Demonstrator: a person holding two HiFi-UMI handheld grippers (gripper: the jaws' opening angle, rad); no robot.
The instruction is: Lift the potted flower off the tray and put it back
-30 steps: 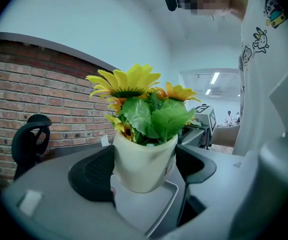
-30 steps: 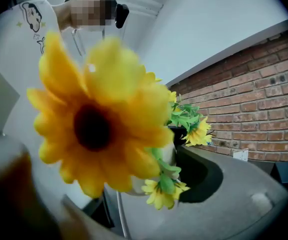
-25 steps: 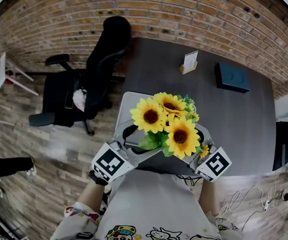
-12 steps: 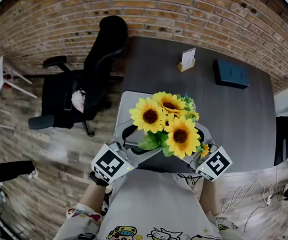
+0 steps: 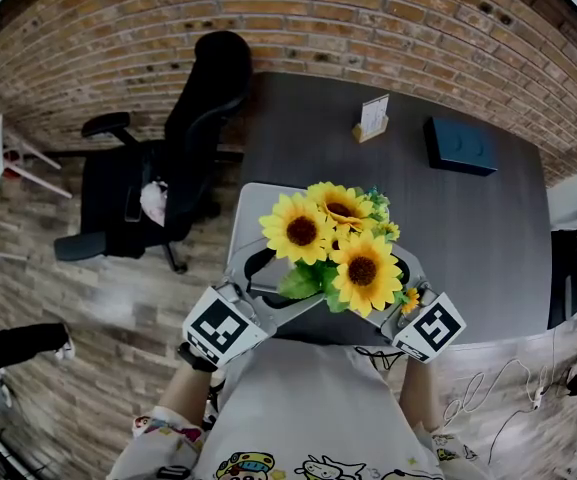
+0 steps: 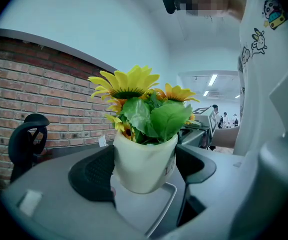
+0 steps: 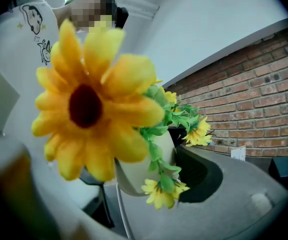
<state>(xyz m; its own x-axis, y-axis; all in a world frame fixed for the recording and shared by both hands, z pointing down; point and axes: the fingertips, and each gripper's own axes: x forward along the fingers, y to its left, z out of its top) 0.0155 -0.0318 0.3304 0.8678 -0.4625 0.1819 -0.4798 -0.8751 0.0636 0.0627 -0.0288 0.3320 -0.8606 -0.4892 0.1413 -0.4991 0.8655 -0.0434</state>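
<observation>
Lift half looks done: left gripper [image 6: 143, 176] and right gripper [image 7: 144, 178], both spread wide, clamp the potted sunflower [image 5: 333, 253] by its white pot, base hanging just above the grey tray [image 5: 256, 206] — next, probably a level descent onto it before either releases.

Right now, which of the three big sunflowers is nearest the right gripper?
The lowest sunflower in the head view, leaning out over the right gripper; it fills that gripper's view. The other two sit higher, toward the left.
</observation>
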